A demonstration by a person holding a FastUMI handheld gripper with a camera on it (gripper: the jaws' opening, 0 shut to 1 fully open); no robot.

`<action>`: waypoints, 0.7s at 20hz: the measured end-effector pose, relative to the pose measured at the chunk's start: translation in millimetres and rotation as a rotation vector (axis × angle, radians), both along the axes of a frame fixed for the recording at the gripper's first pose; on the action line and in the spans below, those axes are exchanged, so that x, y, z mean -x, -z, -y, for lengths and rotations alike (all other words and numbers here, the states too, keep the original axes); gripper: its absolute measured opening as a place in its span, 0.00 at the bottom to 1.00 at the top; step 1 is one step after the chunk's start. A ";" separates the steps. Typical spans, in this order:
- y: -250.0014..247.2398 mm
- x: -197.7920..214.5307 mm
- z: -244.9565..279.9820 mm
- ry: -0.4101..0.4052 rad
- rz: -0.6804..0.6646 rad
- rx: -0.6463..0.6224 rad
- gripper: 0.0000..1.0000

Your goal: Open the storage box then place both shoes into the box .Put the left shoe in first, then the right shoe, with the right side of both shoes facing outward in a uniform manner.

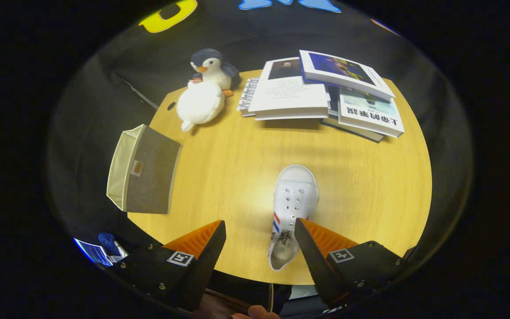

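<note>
One white canvas shoe (291, 208) with red and blue side stripes lies on the round wooden table (237, 150), toe pointing away from me, heel near the table's front edge. Its heel end sits just inside my right finger (310, 243), which overlaps it. My gripper (259, 230) hangs above the table's front edge, open, with bare tabletop between the fingers. The storage box (142, 175), grey fabric with a cream lining, lies tipped at the table's left edge, its opening facing left and away from the shoe.
A white plush (199, 104) and a penguin plush (213, 66) sit at the back left of the table. A loose pile of books (326, 91) covers the back right. A fingertip (255, 313) shows below the fingers.
</note>
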State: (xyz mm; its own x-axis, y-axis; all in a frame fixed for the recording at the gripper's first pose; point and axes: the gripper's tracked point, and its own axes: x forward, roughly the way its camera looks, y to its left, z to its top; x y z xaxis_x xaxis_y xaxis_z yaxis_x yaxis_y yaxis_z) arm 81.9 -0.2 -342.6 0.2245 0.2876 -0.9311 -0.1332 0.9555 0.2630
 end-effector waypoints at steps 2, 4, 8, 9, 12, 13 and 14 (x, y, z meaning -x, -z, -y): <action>15.2 8.7 16.5 0.026 -0.033 0.014 0.95; 30.6 16.1 29.2 0.040 -0.058 0.030 0.95; 56.4 31.8 41.7 0.054 -0.119 0.041 0.95; 61.8 34.0 44.0 0.052 -0.131 0.048 0.95; 75.5 38.0 46.3 0.046 -0.158 0.059 0.95; 78.5 37.7 46.3 0.044 -0.164 0.057 0.95; 81.3 37.7 46.7 0.042 -0.170 0.060 0.95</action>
State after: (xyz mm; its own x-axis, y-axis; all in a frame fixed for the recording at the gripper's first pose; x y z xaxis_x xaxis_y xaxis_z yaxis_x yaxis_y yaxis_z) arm 44.3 -46.9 -423.9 0.0728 0.2244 -0.9718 -0.0513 0.9739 0.2210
